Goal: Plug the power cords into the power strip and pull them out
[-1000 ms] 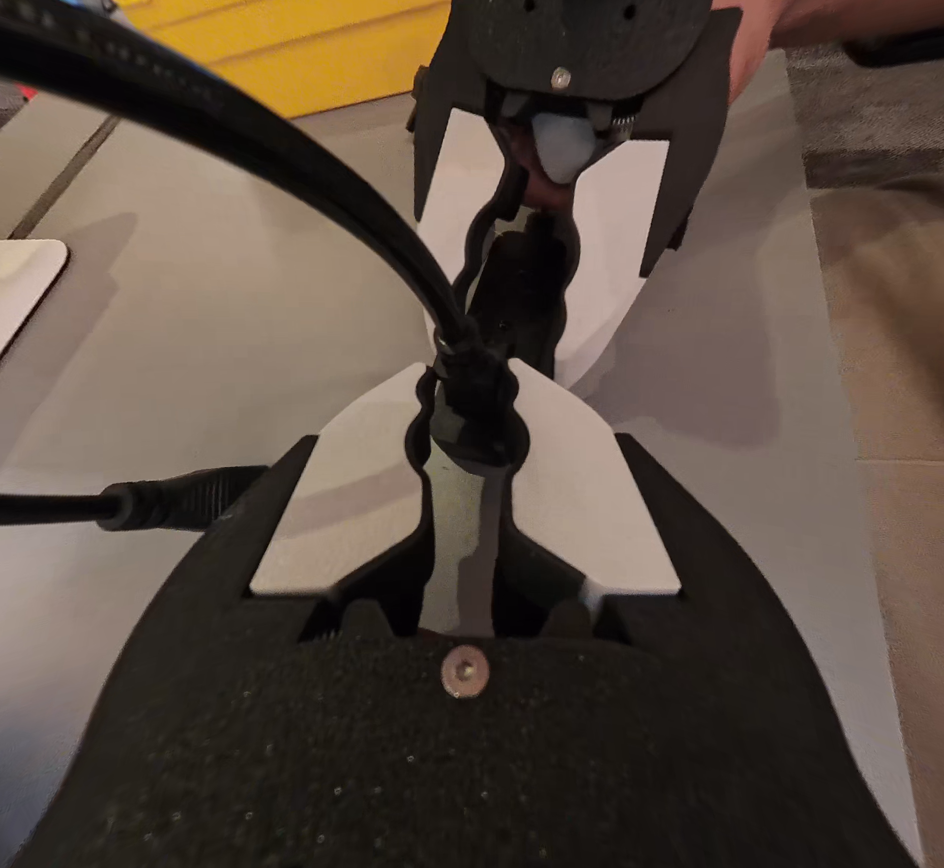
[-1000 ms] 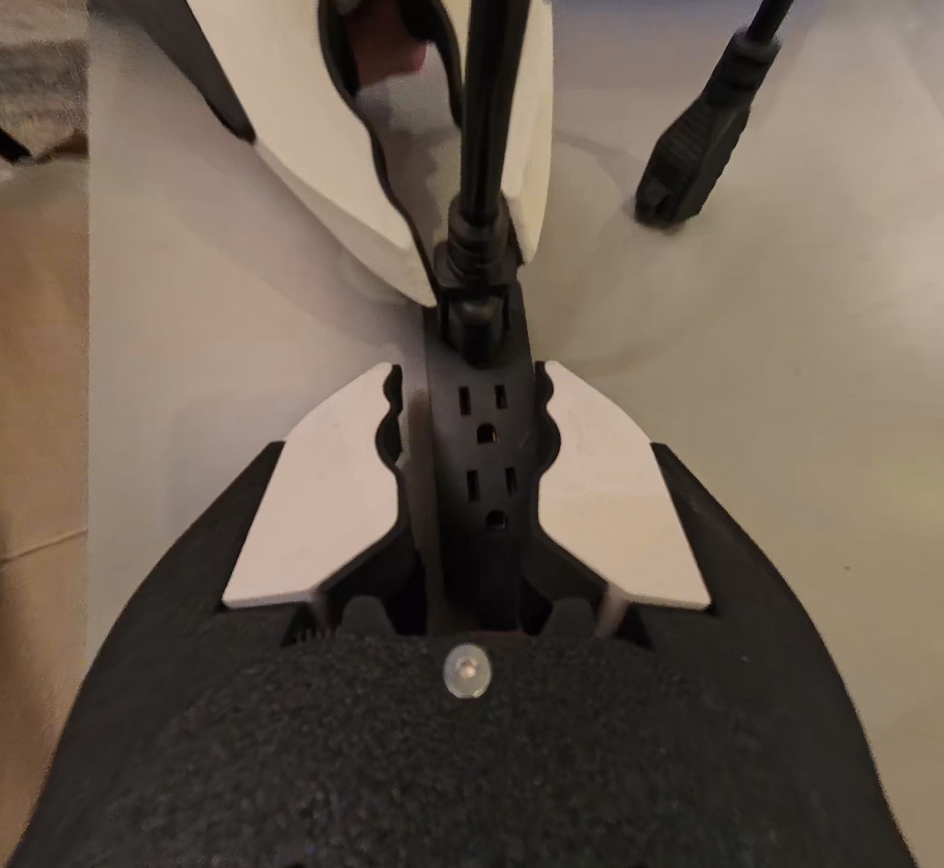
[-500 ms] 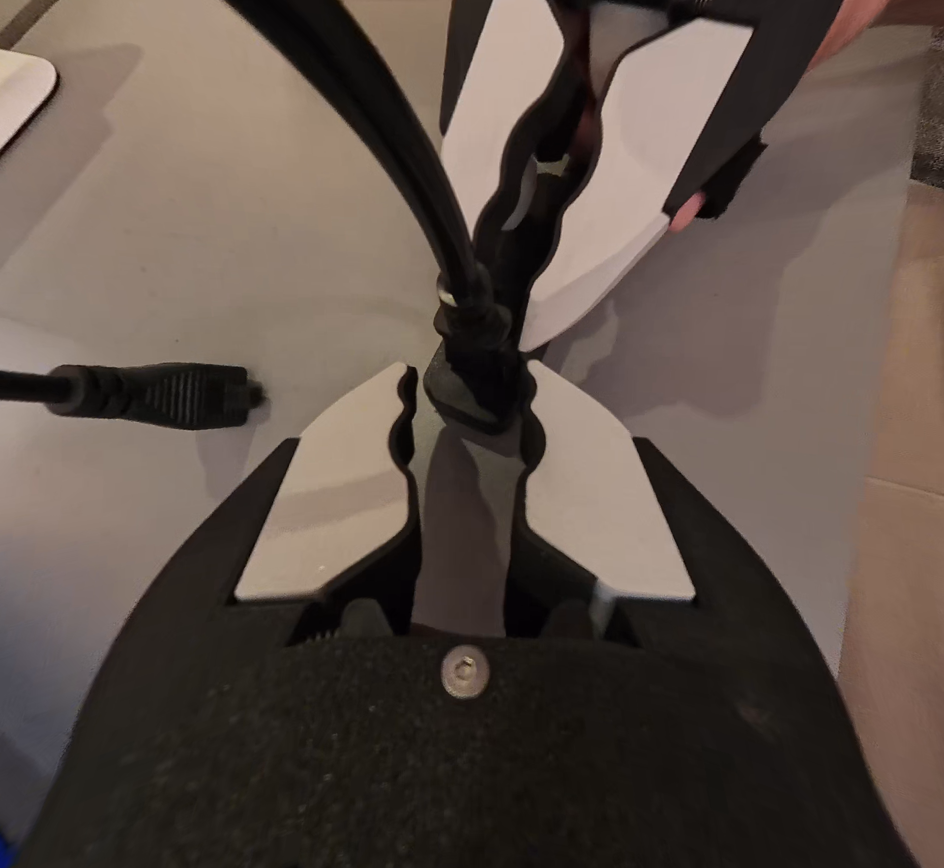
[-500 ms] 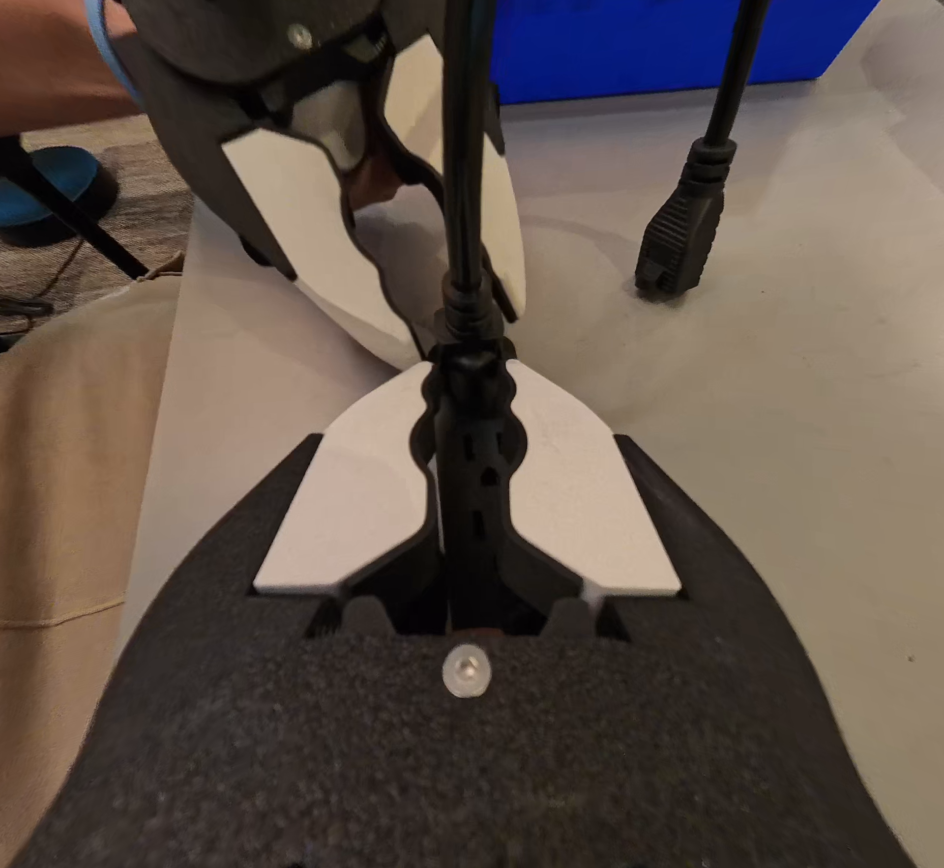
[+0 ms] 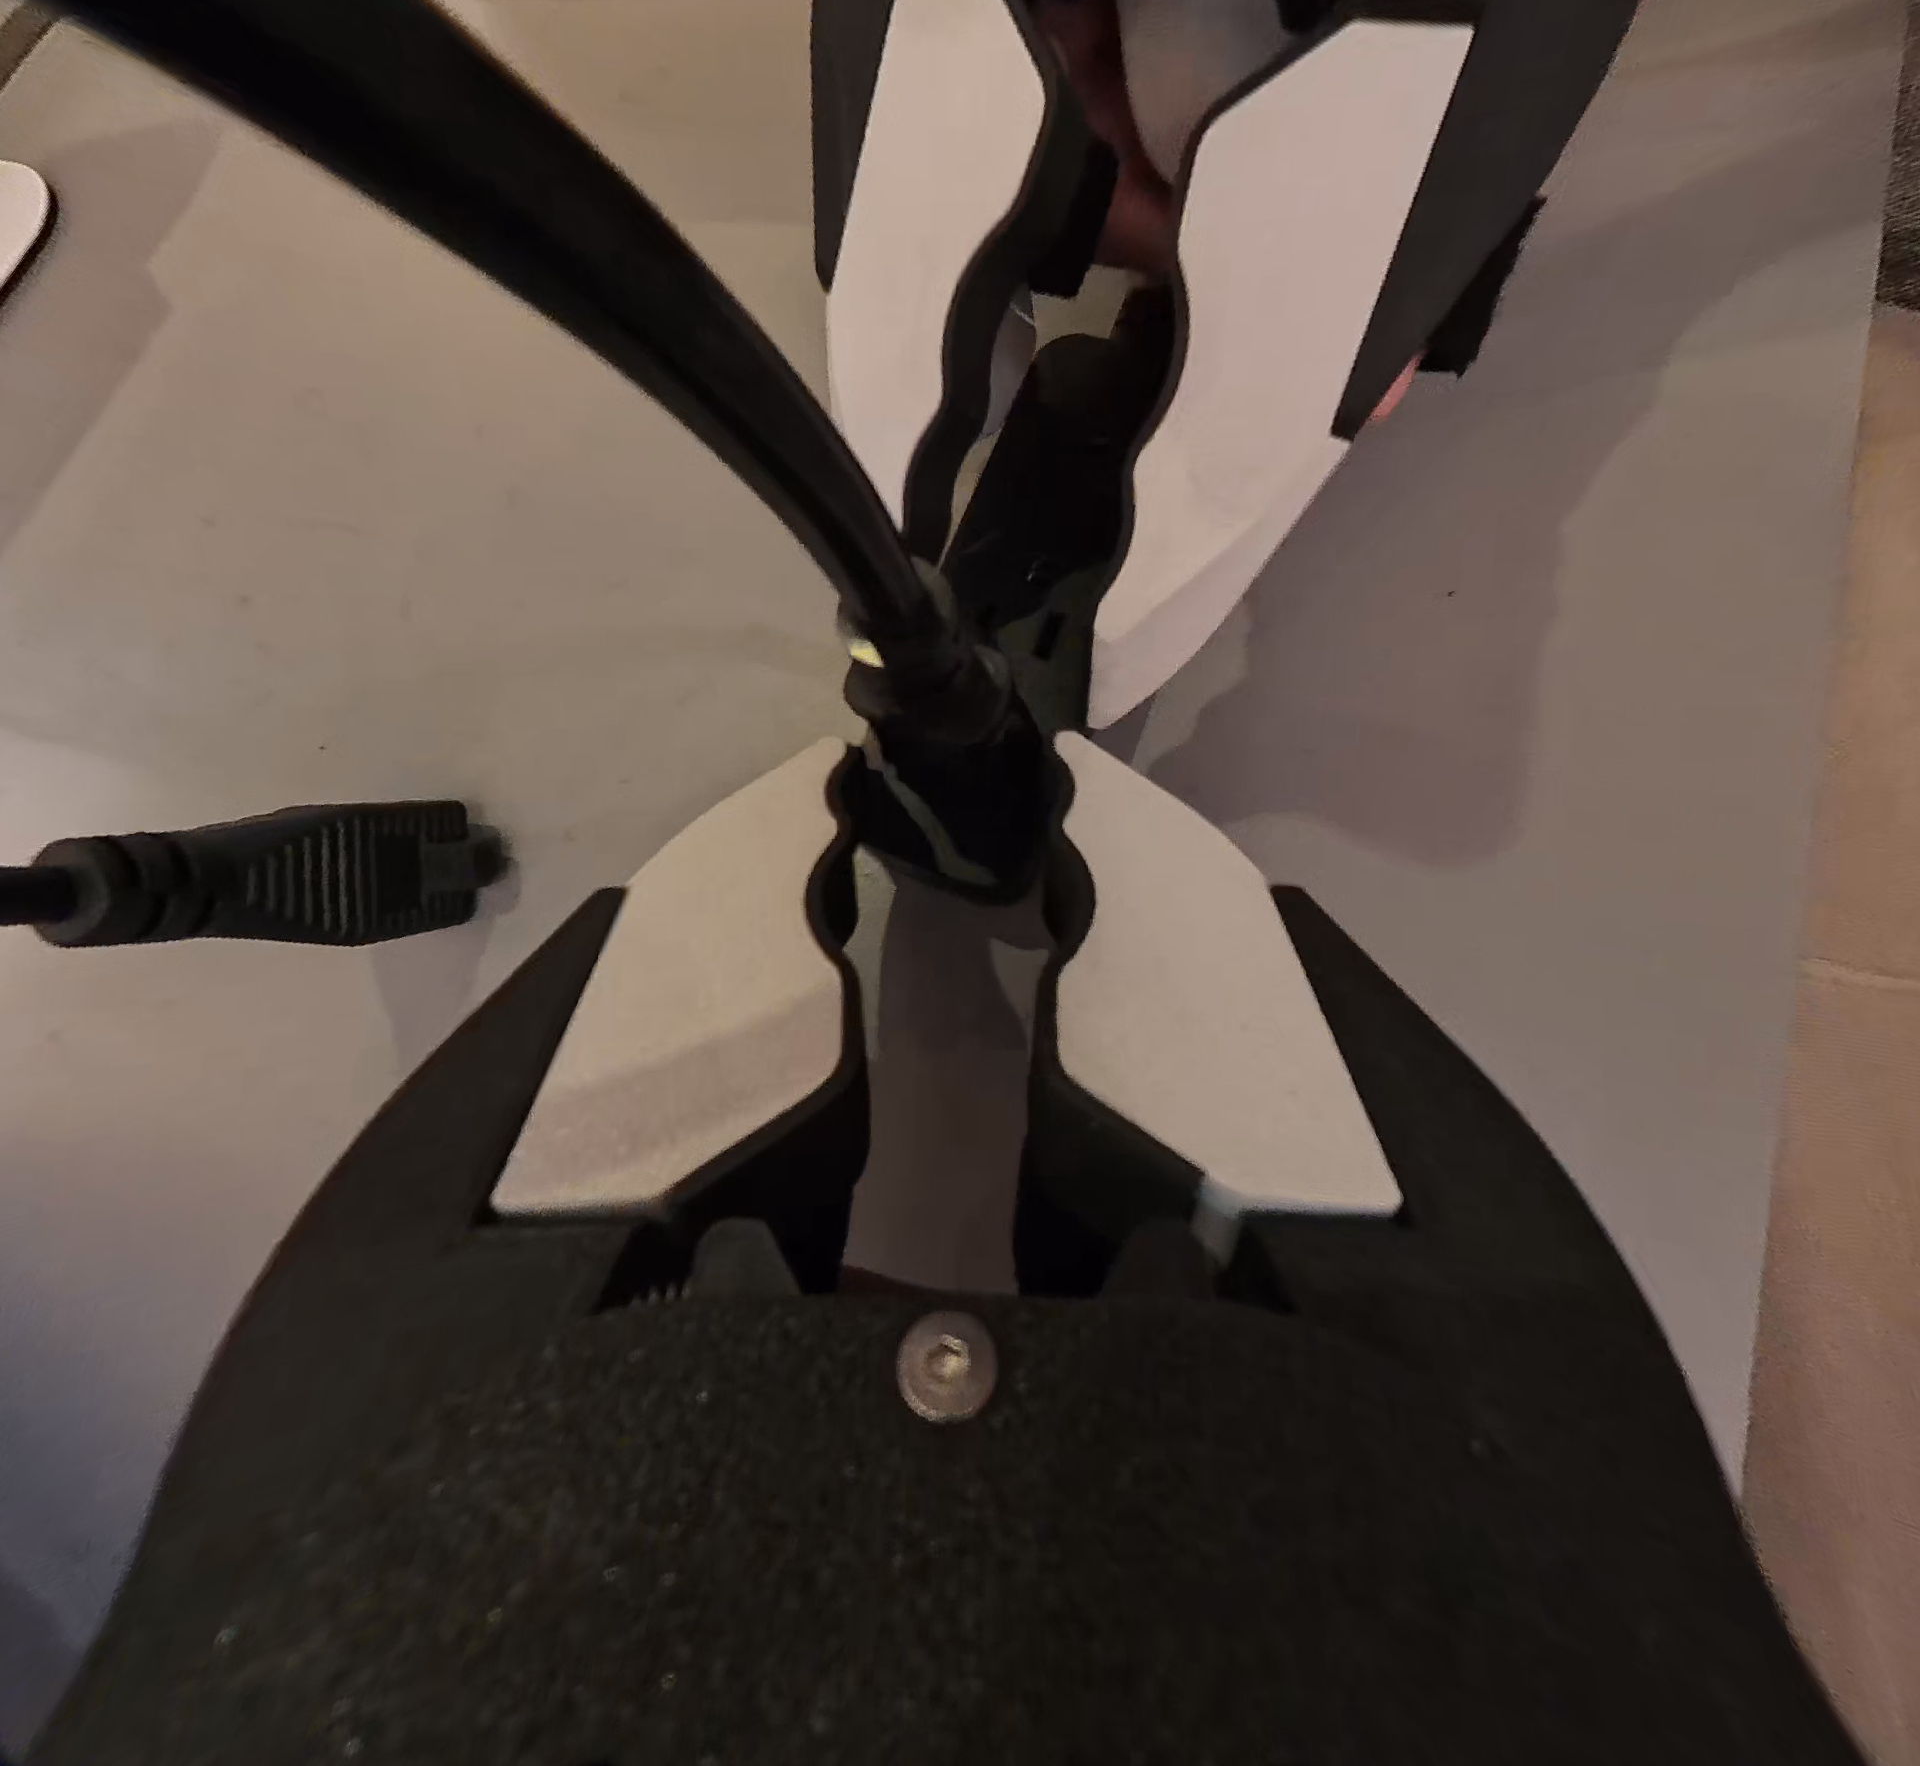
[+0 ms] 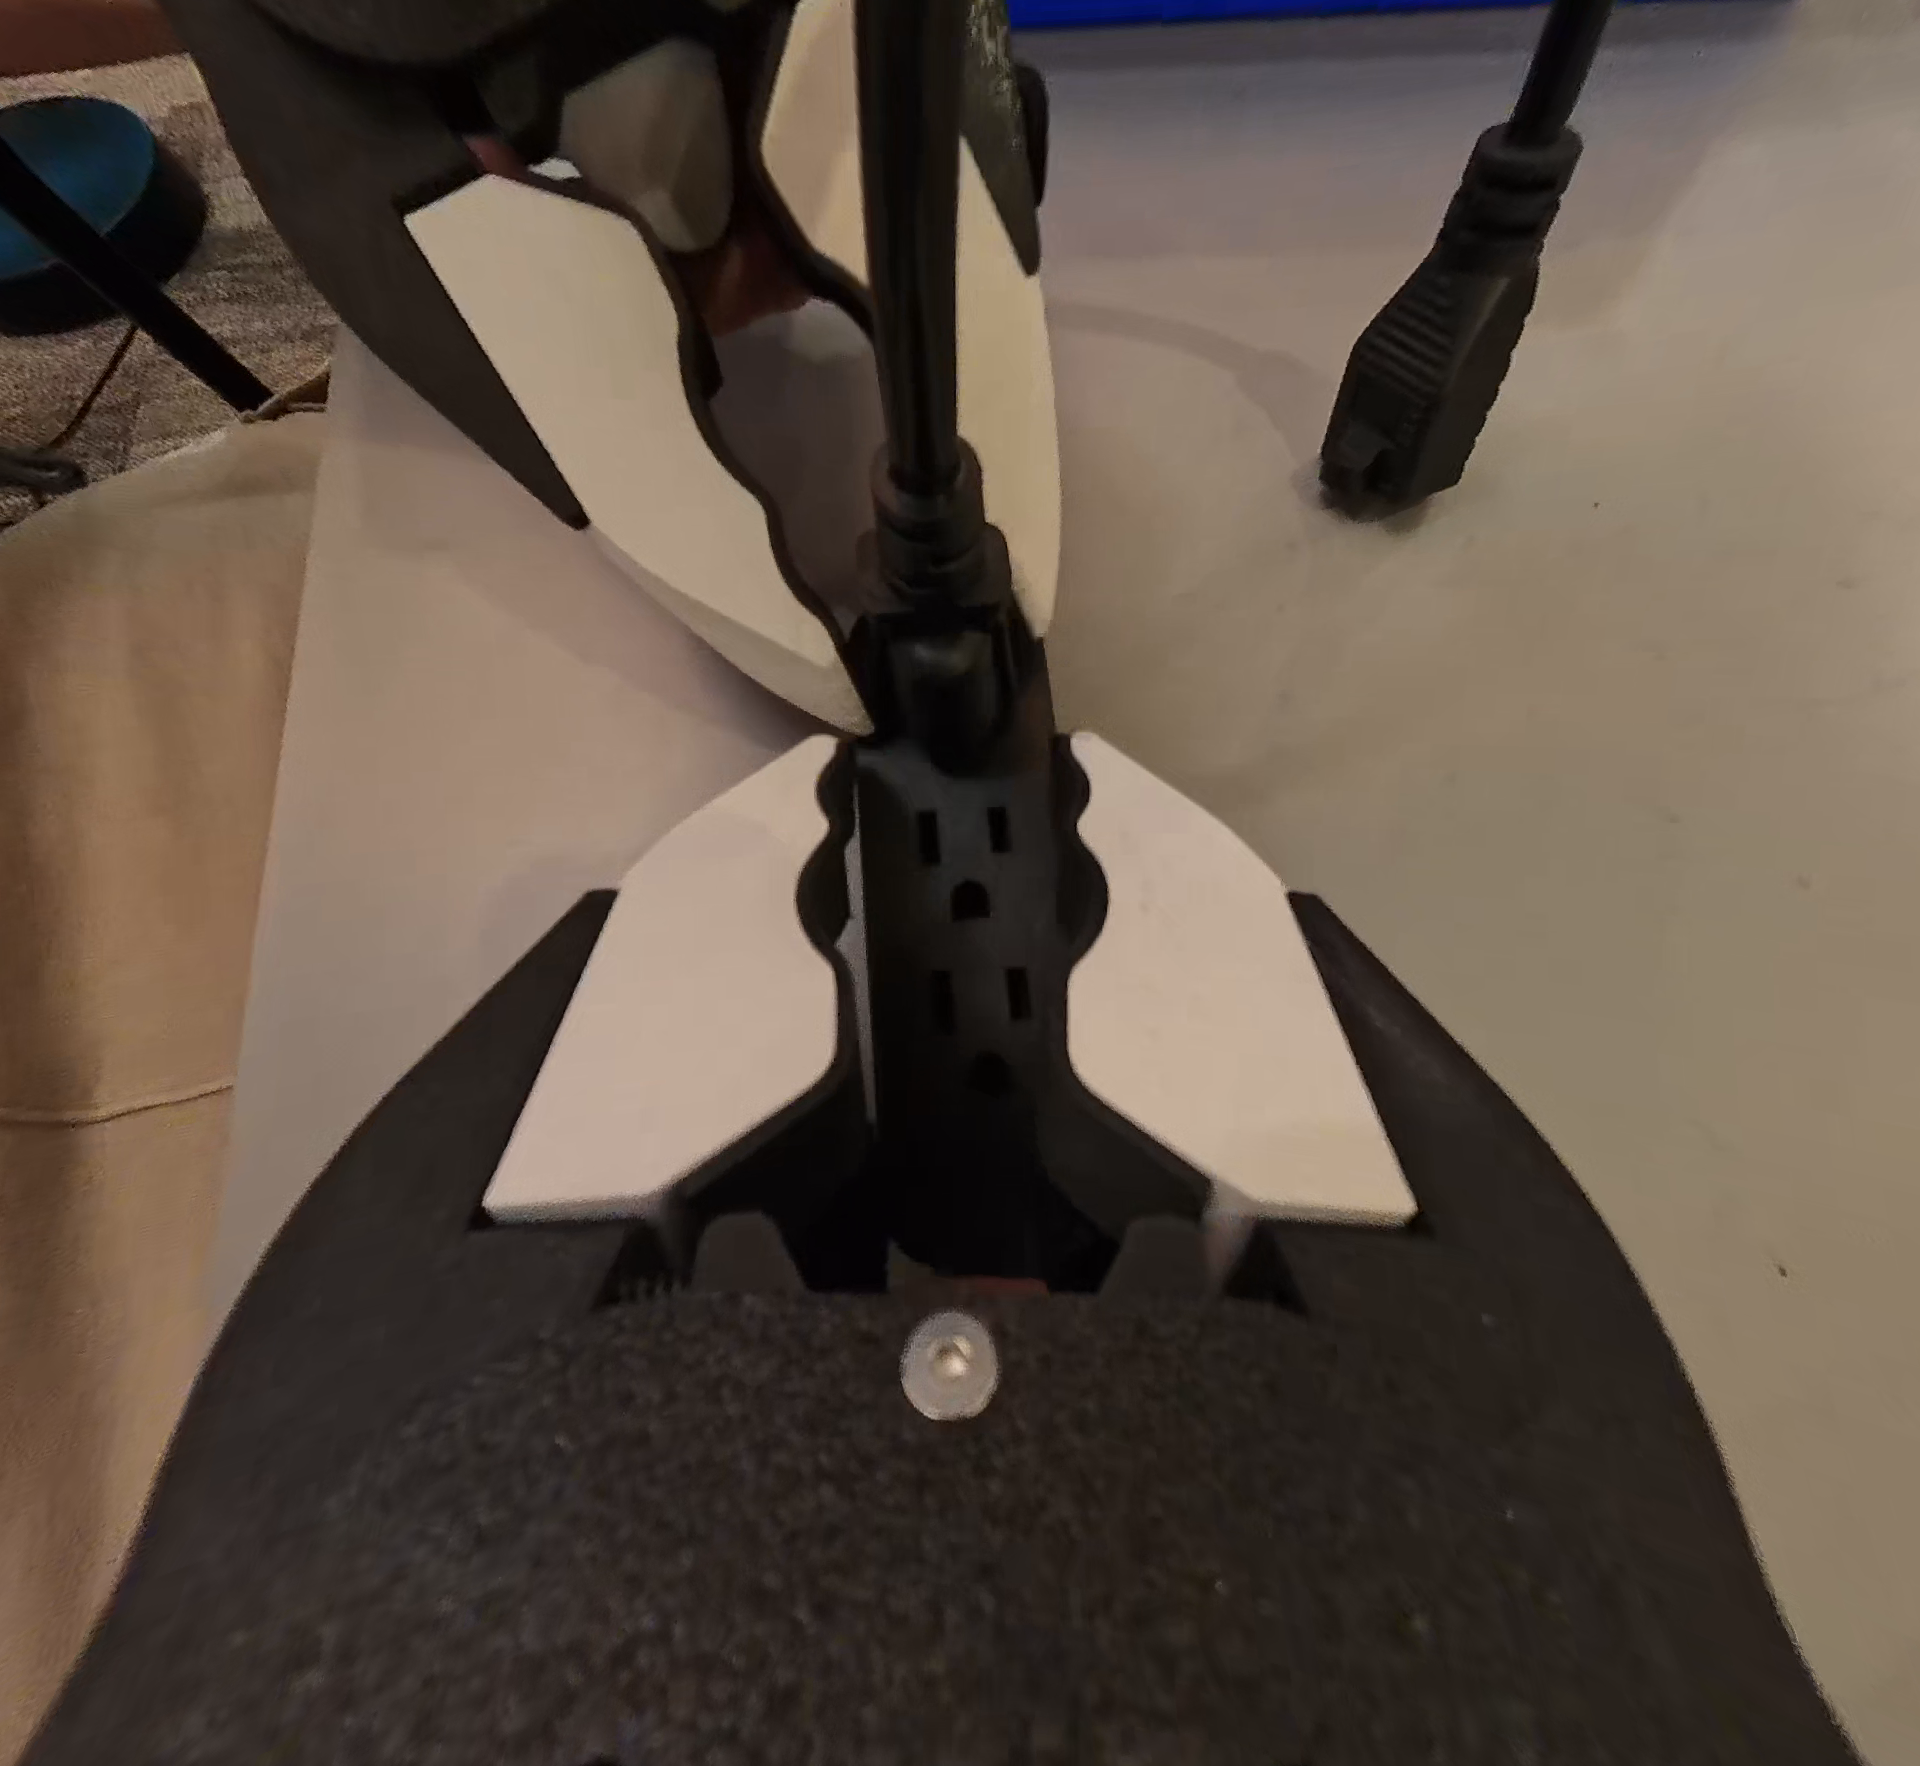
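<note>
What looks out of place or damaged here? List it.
Nothing looks damaged or spilled. The right gripper clamps the power strip, and the left gripper clamps the plug at its far outlet. Only the second cord's connector stands out: it lies loose on the table, apart from the strip.

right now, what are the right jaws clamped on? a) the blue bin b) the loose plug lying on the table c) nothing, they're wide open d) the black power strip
d: in the right wrist view the right gripper has its jaws closed against the sides of the power strip, two empty outlets showing between them, while the loose plug lies apart on the table.
</note>
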The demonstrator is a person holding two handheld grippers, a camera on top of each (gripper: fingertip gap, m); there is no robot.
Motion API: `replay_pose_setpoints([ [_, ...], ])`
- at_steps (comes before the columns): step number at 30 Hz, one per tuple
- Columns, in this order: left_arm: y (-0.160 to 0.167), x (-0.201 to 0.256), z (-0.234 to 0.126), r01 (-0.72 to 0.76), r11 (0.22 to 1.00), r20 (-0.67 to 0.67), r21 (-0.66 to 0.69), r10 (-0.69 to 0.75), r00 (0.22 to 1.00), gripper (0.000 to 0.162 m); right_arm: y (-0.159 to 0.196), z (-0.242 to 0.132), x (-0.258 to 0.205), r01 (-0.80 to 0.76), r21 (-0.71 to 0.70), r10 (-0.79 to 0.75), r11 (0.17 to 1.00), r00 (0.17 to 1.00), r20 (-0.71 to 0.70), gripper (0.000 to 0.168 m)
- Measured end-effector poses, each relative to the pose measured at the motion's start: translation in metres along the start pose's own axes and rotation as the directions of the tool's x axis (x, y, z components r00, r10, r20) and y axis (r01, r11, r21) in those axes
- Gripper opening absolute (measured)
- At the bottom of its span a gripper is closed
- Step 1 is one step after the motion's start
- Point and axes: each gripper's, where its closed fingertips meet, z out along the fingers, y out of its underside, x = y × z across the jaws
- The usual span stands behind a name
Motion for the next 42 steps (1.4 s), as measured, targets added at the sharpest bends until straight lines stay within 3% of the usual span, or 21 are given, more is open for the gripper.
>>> replay_pose_setpoints([
  [7, 0.005, -0.005, -0.001, 0.008, 1.000, -0.050, -0.004, -0.008, 0.999, 0.057, -0.002, -0.003, -0.001, 0.058, -0.004, -0.058, 0.998, 0.998, -0.039, 0.035],
  [12, 0.013, 0.005, 0.010, -0.049, 0.997, -0.103, -0.057, 0.043, 0.994, 0.048, -0.007, -0.001, -0.004, 0.227, -0.034, -0.229, 0.973, 0.970, -0.083, 0.035],
  [16, 0.012, 0.005, 0.012, -0.051, 0.997, -0.104, -0.059, 0.044, 0.994, 0.046, -0.006, 0.006, 0.000, 0.116, -0.035, -0.117, 0.993, 0.992, -0.050, 0.035],
  [18, 0.012, 0.005, 0.013, -0.035, 0.998, -0.111, -0.056, 0.028, 0.993, 0.046, -0.023, 0.000, -0.004, 0.022, 0.092, -0.023, 0.996, 1.000, 0.005, 0.041],
  [20, 0.010, 0.006, 0.015, -0.038, 0.998, -0.103, -0.040, 0.033, 0.994, 0.046, -0.039, -0.009, -0.003, -0.052, 0.171, 0.045, 0.984, 0.998, 0.045, 0.036],
  [23, 0.010, 0.003, 0.017, -0.030, 0.998, -0.083, -0.049, 0.026, 0.996, 0.046, -0.038, -0.002, 0.000, -0.031, 0.107, 0.028, 0.994, 0.999, 0.028, 0.017],
  [29, 0.010, 0.002, 0.017, -0.018, 0.999, -0.073, -0.041, 0.015, 0.997, 0.046, -0.037, -0.004, 0.000, -0.029, 0.079, 0.030, 0.996, 1.000, -0.009, 0.016],
  [32, 0.010, 0.002, 0.017, -0.015, 0.999, -0.079, -0.030, 0.013, 0.997, 0.046, -0.033, -0.006, -0.002, -0.039, 0.048, 0.037, 0.998, 0.999, 0.029, 0.036],
  [35, 0.010, 0.002, 0.017, -0.015, 1.000, -0.078, -0.027, 0.013, 0.997, 0.046, -0.025, -0.005, 0.001, -0.005, 0.012, 0.005, 1.000, 1.000, 0.008, 0.024],
  [42, 0.012, -0.003, 0.017, 0.011, 0.999, -0.057, -0.046, -0.013, 0.998, 0.046, -0.025, -0.005, -0.001, 0.130, -0.026, -0.132, 0.991, 0.985, -0.112, 0.024],
])
